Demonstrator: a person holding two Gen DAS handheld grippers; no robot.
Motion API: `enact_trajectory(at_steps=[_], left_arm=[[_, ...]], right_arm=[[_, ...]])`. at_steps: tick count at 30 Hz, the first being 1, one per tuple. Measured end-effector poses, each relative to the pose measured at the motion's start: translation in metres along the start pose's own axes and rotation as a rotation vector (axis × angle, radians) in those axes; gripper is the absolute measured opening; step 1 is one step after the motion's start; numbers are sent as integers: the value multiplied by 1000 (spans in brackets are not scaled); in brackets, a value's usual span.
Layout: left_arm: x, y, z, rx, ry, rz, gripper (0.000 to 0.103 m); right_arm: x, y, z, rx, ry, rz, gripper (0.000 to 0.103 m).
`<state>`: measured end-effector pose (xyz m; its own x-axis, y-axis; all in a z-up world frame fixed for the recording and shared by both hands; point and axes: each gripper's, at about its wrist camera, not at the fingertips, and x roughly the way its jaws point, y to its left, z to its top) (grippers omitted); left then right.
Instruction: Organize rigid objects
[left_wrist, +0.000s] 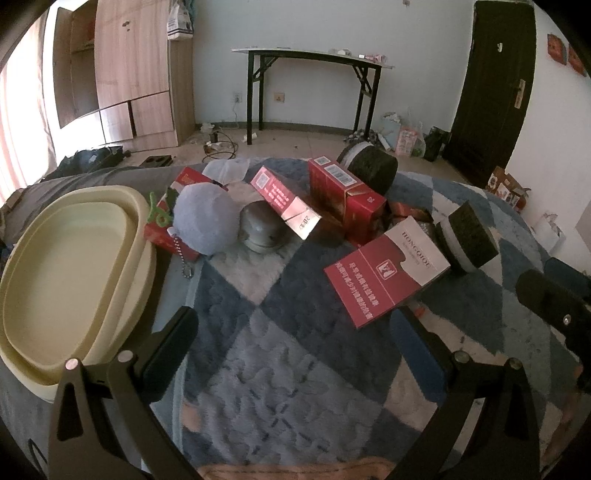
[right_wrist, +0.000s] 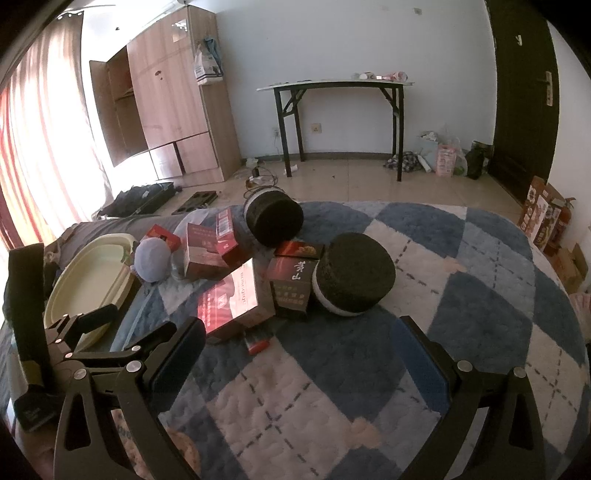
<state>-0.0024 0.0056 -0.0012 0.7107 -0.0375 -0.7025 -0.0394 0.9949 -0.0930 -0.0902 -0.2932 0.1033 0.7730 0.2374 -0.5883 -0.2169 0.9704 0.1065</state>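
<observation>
Several red cartons lie in a heap on a blue and white checked blanket (left_wrist: 288, 369). The nearest red and white carton (left_wrist: 388, 273) shows in the right wrist view too (right_wrist: 231, 299). Two black cylinders with white bands lie among them, one near (right_wrist: 352, 278) and one far (right_wrist: 273, 218). A cream oval tub (left_wrist: 70, 273) stands at the left, also visible in the right wrist view (right_wrist: 88, 280). My left gripper (left_wrist: 295, 339) is open and empty, short of the nearest carton. My right gripper (right_wrist: 303, 350) is open and empty, in front of the heap.
A blue plush ball (left_wrist: 207, 221) with a chain and a grey metal lid-like object (left_wrist: 262, 229) lie beside the tub. A small red lighter (right_wrist: 256, 343) lies near my right gripper. The left gripper (right_wrist: 92, 332) shows at the left of the right view.
</observation>
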Motion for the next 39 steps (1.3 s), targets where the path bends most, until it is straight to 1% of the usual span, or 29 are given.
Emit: enact_trajectory(at_steps=[30, 39], left_arm=[[1, 0, 0, 2, 2, 4, 103], [0, 1, -3, 36, 1, 9, 103]], right_arm=[[1, 2, 0, -7, 13, -4, 103], [3, 3, -1, -19, 16, -16, 103]])
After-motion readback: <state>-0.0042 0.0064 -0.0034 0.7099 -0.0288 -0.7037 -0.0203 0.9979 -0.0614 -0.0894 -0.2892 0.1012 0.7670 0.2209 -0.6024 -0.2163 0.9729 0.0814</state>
